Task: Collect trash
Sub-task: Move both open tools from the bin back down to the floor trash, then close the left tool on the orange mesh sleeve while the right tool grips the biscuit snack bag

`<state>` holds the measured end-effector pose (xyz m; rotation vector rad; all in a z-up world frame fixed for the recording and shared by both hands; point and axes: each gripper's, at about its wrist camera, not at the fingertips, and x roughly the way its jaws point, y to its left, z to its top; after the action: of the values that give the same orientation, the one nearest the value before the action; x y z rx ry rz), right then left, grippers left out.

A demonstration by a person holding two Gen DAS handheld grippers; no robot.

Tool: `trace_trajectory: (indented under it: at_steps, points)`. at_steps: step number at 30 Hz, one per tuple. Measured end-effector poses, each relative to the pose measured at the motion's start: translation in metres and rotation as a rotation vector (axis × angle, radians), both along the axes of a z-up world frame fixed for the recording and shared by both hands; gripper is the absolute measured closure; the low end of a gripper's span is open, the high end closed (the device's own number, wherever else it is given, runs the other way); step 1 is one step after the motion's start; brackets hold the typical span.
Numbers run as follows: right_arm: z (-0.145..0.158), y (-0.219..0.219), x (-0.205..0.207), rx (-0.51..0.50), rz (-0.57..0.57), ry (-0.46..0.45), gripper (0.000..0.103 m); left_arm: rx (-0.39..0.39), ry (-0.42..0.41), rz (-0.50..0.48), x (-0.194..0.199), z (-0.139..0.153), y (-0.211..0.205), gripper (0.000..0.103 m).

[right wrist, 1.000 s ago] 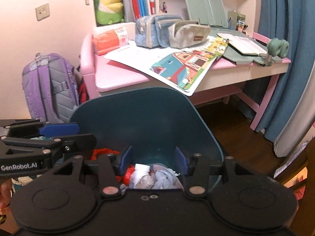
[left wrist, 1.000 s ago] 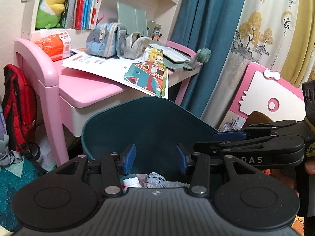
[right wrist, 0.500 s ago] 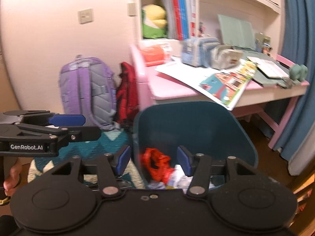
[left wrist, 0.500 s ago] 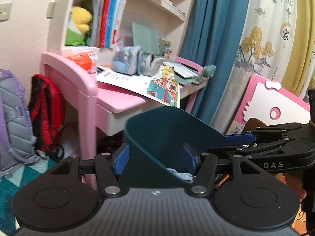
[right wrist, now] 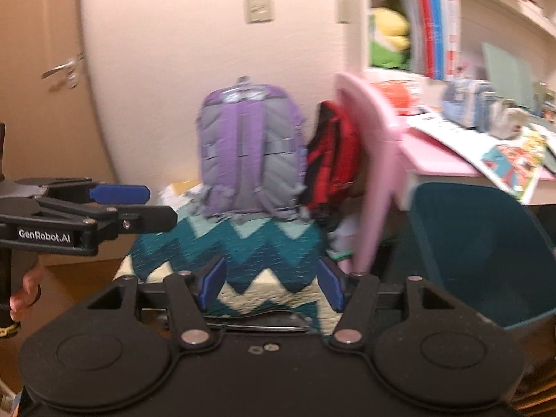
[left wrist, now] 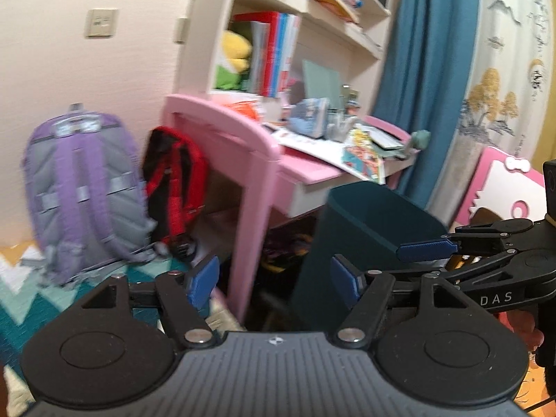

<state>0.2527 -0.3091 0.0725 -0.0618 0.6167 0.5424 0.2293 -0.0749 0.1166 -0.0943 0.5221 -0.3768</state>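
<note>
Left wrist view: the pink tabletop [left wrist: 305, 170] fills mid-frame, and the teal bin [left wrist: 365, 239], the trash container, stands below it at centre right on the floor. The left gripper [left wrist: 274, 279] at the bottom and the right gripper [right wrist: 272, 286] are both opening, nothing between the jaws. Both point away from the bin, so I judge this the search for the next scrap. None shows clearly; the blurred white bits by the purple backpack [right wrist: 248, 146] may be paper.

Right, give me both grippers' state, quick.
Left gripper: jaws opening, nothing between them.
Right gripper: jaws opening, nothing between them.
</note>
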Motion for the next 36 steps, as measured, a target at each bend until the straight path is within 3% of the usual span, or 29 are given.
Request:
trace_trajectory:
  at_steps: [7, 14, 18, 19, 21, 31, 36]
  points:
    - [-0.039, 0.056, 0.0, 0.011, 0.095, 0.055, 0.044, 0.004, 0.013, 0.098, -0.033, -0.025, 0.067, 0.023]
    - [-0.098, 0.108, 0.006, 0.015, 0.156, 0.138, 0.043, 0.037, 0.067, 0.179, -0.05, -0.074, 0.125, 0.022]
    - [-0.134, 0.139, 0.01, -0.003, 0.184, 0.191, 0.043, 0.041, 0.119, 0.226, -0.053, -0.108, 0.157, 0.014]
    - [-0.144, 0.147, 0.011, -0.01, 0.189, 0.206, 0.042, 0.042, 0.141, 0.242, -0.052, -0.118, 0.166, 0.006]
    - [-0.163, 0.162, 0.014, -0.024, 0.197, 0.224, 0.042, 0.04, 0.177, 0.27, -0.049, -0.137, 0.184, 0.001]
    - [-0.286, 0.256, 0.029, -0.199, 0.367, 0.341, 0.042, 0.028, 0.382, 0.376, -0.025, -0.258, 0.272, 0.001]
    - [-0.35, 0.299, 0.033, -0.271, 0.491, 0.41, 0.042, 0.0, 0.534, 0.412, -0.009, -0.332, 0.311, 0.001]
